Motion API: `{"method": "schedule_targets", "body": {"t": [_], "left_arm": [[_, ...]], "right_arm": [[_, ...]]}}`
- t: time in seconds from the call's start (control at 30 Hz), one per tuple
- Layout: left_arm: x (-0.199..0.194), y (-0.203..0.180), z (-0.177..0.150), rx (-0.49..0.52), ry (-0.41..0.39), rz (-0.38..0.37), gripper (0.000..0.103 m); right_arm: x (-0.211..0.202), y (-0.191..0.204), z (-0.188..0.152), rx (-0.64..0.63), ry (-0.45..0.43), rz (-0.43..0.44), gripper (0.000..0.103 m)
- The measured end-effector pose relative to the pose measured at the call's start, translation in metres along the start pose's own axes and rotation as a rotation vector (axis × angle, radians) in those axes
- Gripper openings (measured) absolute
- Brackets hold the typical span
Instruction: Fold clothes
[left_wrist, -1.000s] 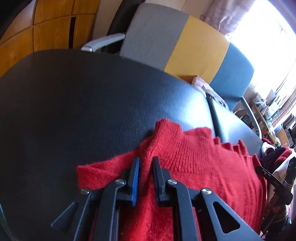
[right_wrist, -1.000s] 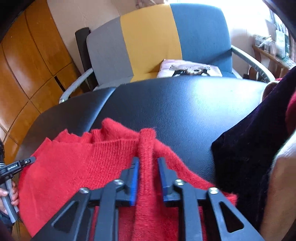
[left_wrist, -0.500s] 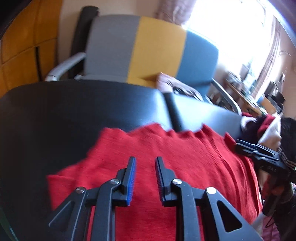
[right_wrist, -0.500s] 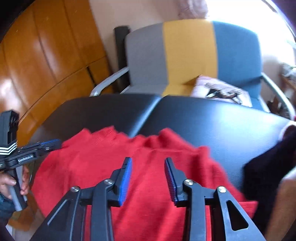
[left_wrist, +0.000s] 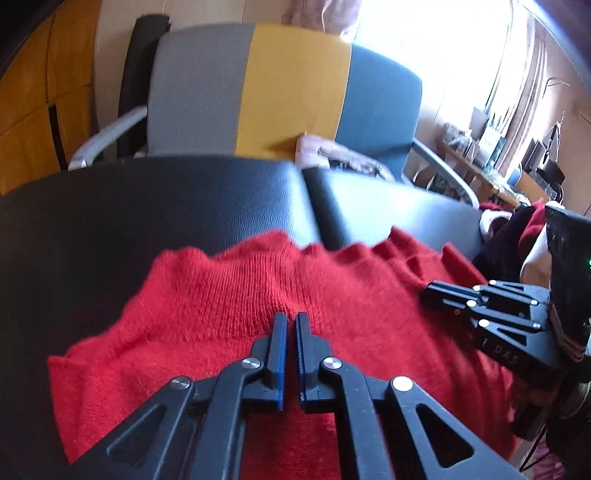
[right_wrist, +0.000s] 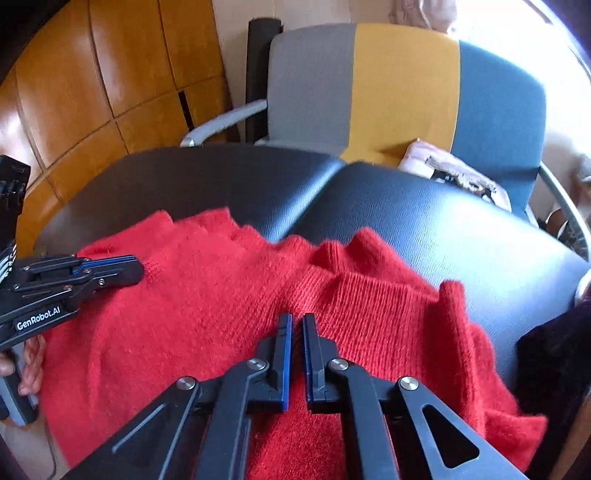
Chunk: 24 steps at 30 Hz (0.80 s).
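Black padded surface (right_wrist: 461, 221) carries a red sweater (right_wrist: 207, 314) along its near edge. Left tool (left_wrist: 290, 318) and right tool (right_wrist: 297, 320) have just clenched, each pinching sweater knit at its tips.

Beyond the red sweater (left_wrist: 280, 332), the black padded worktop (left_wrist: 147, 214) lies bare to its far edge, giving open passage. A tricolour armchair (right_wrist: 402, 85) holding a pink cushion (right_wrist: 454, 173) stands just behind that edge. Right of the sweater, a dark clothes pile (right_wrist: 554, 354) blocks the way; left of it rise wooden wall panels (right_wrist: 110, 81).
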<state>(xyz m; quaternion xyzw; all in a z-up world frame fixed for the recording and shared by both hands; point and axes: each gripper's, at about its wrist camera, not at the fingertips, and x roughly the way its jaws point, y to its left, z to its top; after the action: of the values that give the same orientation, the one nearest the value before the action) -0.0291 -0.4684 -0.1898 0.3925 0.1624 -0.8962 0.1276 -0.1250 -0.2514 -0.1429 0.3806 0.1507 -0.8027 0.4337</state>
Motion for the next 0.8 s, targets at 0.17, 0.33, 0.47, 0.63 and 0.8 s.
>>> {"method": "schedule_targets", "body": {"t": [0.17, 0.33, 0.47, 0.63, 0.8], "left_arm": [[0.013, -0.002, 0.004, -0.023, -0.005, 0.024, 0.003], [0.039, 0.003, -0.008, -0.056, 0.027, 0.046, 0.005], [0.037, -0.006, -0.018, -0.005, 0.044, 0.056, 0.004], [0.018, -0.001, -0.044, -0.045, 0.057, 0.0, 0.005], [0.009, -0.001, -0.055, -0.078, 0.032, 0.043, 0.006]], "right_arm": [[0.002, -0.002, 0.006, 0.014, -0.021, -0.034, 0.005], [0.017, -0.007, -0.006, 0.062, -0.014, -0.052, 0.006], [0.013, -0.011, -0.015, 0.095, -0.008, 0.021, 0.006], [-0.001, -0.013, -0.037, 0.118, 0.002, 0.118, 0.006], [-0.012, -0.005, -0.05, 0.135, -0.001, 0.124, 0.006]]}}
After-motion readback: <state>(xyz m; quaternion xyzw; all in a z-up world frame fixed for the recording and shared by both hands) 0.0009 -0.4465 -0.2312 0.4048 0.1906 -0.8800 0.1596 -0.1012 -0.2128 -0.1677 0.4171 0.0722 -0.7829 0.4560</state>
